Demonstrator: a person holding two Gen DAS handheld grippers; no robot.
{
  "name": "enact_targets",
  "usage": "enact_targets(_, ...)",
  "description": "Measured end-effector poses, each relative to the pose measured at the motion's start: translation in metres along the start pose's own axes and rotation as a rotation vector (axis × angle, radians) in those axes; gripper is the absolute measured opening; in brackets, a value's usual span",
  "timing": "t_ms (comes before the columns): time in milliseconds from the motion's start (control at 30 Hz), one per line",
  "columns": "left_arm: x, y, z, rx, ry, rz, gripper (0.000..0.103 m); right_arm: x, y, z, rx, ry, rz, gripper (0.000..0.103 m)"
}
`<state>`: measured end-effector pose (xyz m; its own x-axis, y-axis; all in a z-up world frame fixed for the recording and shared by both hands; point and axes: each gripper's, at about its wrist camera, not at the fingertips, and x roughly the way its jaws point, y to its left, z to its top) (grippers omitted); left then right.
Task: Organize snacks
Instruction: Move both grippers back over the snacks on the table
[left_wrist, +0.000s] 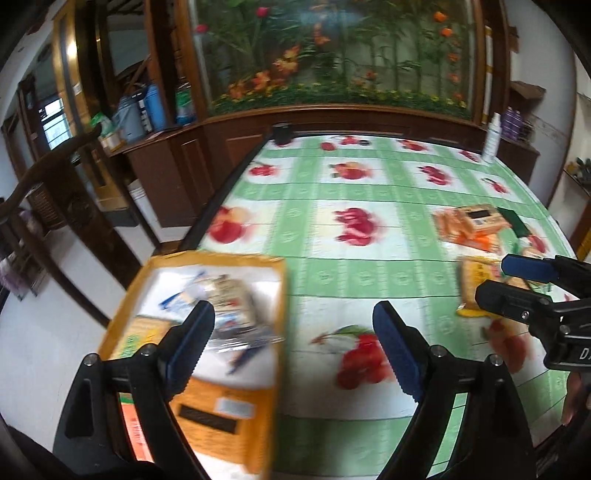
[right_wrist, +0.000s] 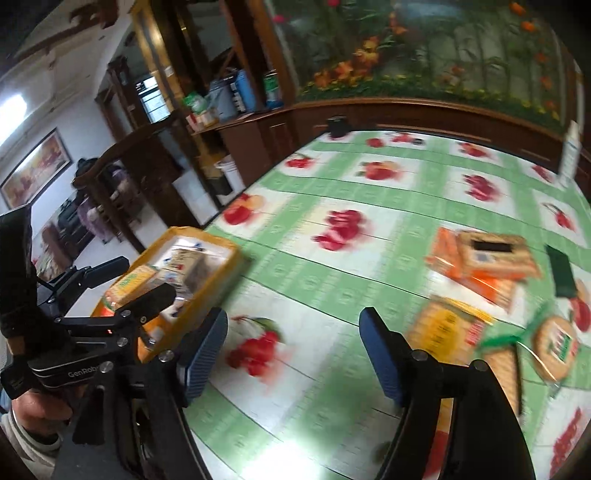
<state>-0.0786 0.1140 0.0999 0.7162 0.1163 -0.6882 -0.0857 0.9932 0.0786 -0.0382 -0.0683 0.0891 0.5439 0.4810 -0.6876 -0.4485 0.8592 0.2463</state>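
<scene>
An orange cardboard box (left_wrist: 273, 317) sits at the table's left edge with several snack packets inside; it also shows in the right wrist view (right_wrist: 225, 273). My left gripper (left_wrist: 293, 332) is open and empty, its left finger over the box. My right gripper (right_wrist: 293, 332) is open and empty above the tablecloth; it also shows in the left wrist view (left_wrist: 513, 280). Loose snacks lie on the right: an orange cracker stack (right_wrist: 480, 262), a yellow packet (right_wrist: 443, 328), a round biscuit pack (right_wrist: 556, 345) and a dark green packet (right_wrist: 561, 271).
The table has a green and white fruit-print cloth (left_wrist: 369, 184). A white bottle (left_wrist: 493, 138) stands at the far right, a dark cup (left_wrist: 282, 133) at the far edge. A wooden chair (left_wrist: 55, 192) and cabinets stand to the left.
</scene>
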Motion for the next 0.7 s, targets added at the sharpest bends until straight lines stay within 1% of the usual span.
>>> enact_targets(167, 0.01, -0.035, 0.008, 0.02, 0.025, -0.046, 0.088, -0.019, -0.042, -0.012, 0.059, -0.01, -0.074, 0.076)
enact_targets(233, 0.015, -0.049, 0.013, 0.02, 0.04, -0.082, 0.088, -0.026, -0.059, -0.017, 0.089, -0.013, -0.095, 0.076)
enact_targets(367, 0.028, -0.075, 0.024, 0.024, 0.066, -0.127, 0.088, -0.036, -0.089, -0.027, 0.151, -0.013, -0.124, 0.076)
enact_targets(433, 0.035, -0.092, 0.032, 0.032, 0.075, -0.147, 0.088, -0.039, -0.1, -0.03, 0.172, -0.015, -0.134, 0.076)
enact_targets(533, 0.046, -0.107, 0.041, 0.034, 0.088, -0.166, 0.088, -0.042, -0.114, -0.031, 0.191, -0.016, -0.143, 0.077)
enact_targets(633, 0.057, -0.125, 0.055, 0.061, 0.083, -0.213, 0.088, -0.046, -0.123, -0.033, 0.204, -0.022, -0.15, 0.077)
enact_targets(700, 0.065, -0.139, 0.066, 0.104, 0.07, -0.27, 0.088, -0.047, -0.131, -0.036, 0.216, -0.022, -0.143, 0.077)
